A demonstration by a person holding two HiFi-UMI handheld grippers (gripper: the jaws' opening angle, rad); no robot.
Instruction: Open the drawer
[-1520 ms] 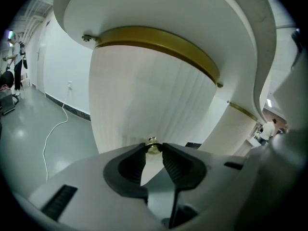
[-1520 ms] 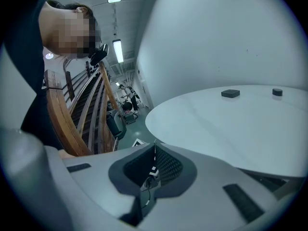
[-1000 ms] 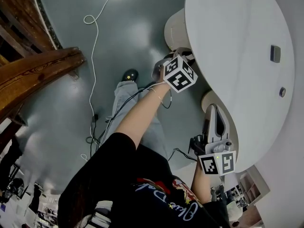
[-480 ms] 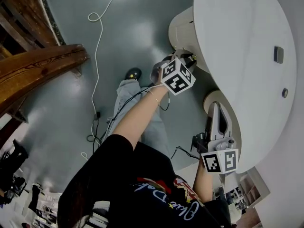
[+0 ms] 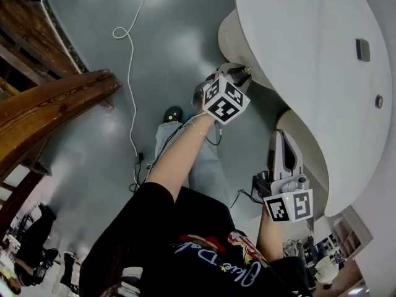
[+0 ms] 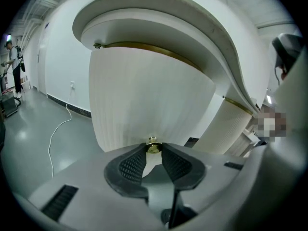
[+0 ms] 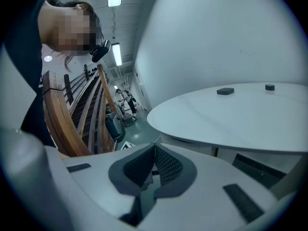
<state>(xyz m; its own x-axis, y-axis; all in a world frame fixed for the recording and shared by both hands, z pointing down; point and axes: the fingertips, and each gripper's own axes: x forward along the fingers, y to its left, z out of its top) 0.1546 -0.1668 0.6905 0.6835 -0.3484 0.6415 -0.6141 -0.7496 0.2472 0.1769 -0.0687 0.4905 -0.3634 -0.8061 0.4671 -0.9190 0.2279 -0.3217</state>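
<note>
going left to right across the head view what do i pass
wooden railing → white cable → left gripper, closed on the brass knob → right gripper → dark block → round button

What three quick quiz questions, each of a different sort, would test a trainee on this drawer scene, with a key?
1. Fill in: the left gripper has its jaw tips on either side of a small brass ____ on the curved white drawer front.
2. True or false: the right gripper grips something.
3. How many small dark things lie on the white tabletop? A none, B two, C five.
Key: 1 knob; 2 false, its jaws are together on nothing; 3 B.
</note>
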